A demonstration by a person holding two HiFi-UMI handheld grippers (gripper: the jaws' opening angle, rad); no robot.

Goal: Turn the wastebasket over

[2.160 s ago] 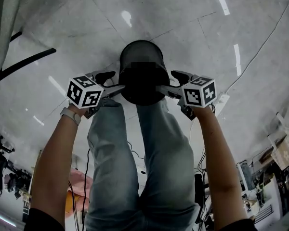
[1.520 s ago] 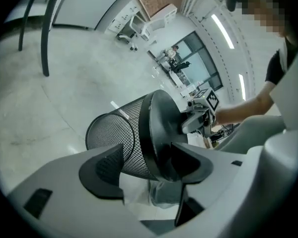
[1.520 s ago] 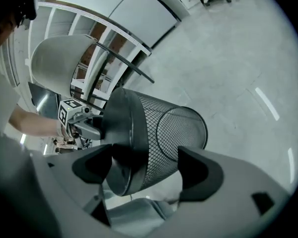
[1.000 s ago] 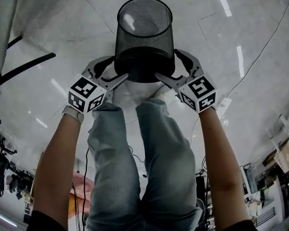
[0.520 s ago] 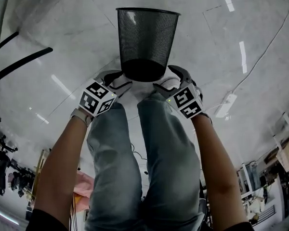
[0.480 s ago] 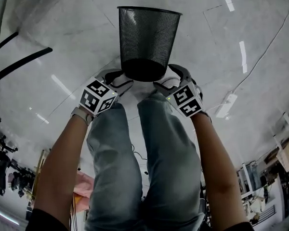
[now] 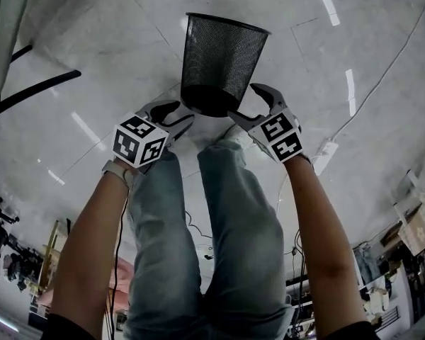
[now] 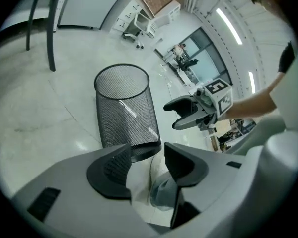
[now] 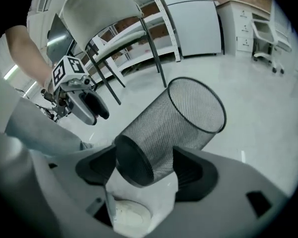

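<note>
Head view shows the wastebasket (image 7: 223, 59) standing mouth-up on the floor (image 7: 92, 62), left gripper (image 7: 178, 115) and right gripper (image 7: 244, 103) flanking its base, jaws apart, holding nothing, so I'd draw both back gently without knocking it

The wastebasket (image 7: 223, 59) is set mouth-up on the floor (image 7: 113, 48), just ahead of the person's legs (image 7: 227, 218). Its base is flanked: the left gripper (image 7: 177, 115) just beside it at the left, the right gripper (image 7: 246, 103) at the right. A power strip (image 7: 324, 153) is laid well apart, further right.
</note>
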